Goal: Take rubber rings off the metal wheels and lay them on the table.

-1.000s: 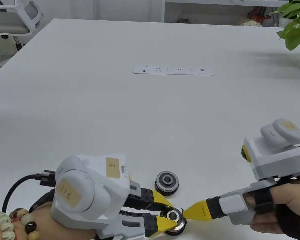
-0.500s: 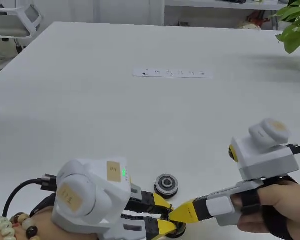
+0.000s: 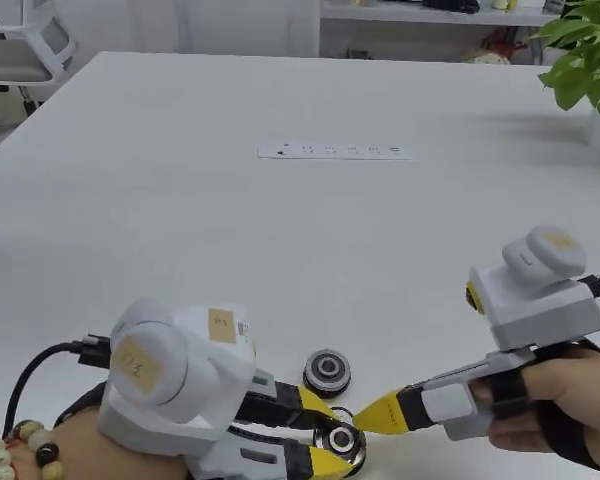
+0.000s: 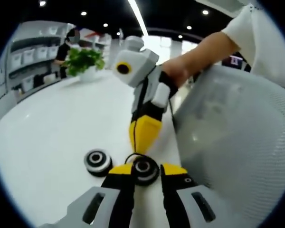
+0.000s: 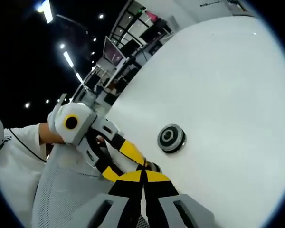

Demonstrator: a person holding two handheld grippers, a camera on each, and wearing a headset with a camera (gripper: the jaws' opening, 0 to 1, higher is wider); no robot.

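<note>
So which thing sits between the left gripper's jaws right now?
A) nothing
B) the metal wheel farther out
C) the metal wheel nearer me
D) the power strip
C: the left gripper has its yellow jaws on either side of the nearer metal wheel, while the farther metal wheel lies free on the table beyond it.

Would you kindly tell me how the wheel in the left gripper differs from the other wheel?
The gripped wheel sits clamped in the left gripper; the free wheel lies untouched on the table. The right gripper, its tip shut, meets the gripped wheel, not the free wheel. Both are round.
</note>
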